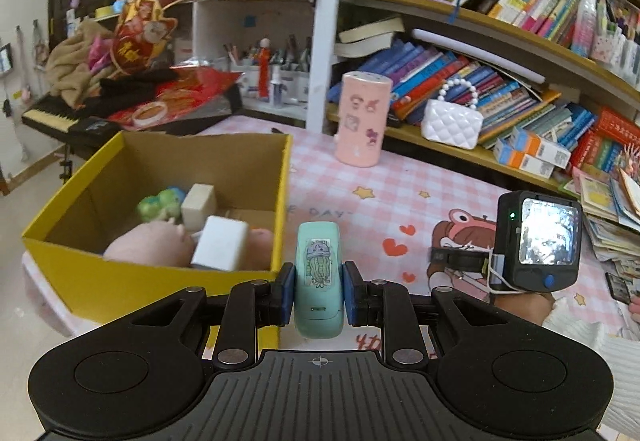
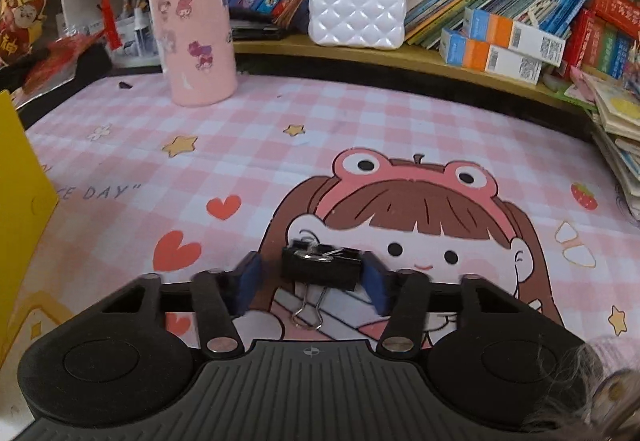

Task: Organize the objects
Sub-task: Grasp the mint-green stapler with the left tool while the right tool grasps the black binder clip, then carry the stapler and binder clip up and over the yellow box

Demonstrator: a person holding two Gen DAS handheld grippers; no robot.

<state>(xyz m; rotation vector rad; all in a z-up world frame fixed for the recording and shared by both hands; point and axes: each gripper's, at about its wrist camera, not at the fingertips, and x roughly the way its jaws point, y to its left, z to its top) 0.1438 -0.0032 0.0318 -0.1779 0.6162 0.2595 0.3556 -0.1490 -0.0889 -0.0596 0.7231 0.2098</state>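
My left gripper (image 1: 319, 291) is shut on a mint-green stapler (image 1: 319, 277) with a jellyfish sticker, held just right of the yellow cardboard box (image 1: 72, 281). The box holds pink plush toys (image 1: 152, 247), white blocks (image 1: 220, 243) and a green toy (image 1: 158, 203). My right gripper (image 2: 310, 281) is open around a black binder clip (image 2: 322, 265) lying on the pink checked mat (image 2: 280, 121); the right pad touches the clip, the left pad stands apart from it. The right gripper's rear with its screen shows in the left wrist view (image 1: 538, 245).
A pink cylinder holder (image 1: 362, 119) (image 2: 196, 37) stands at the mat's back. A white quilted purse (image 2: 356, 19) sits on the low bookshelf among books. A stack of books (image 2: 622, 145) lies at the right. The box's yellow wall (image 2: 20, 193) is at the left.
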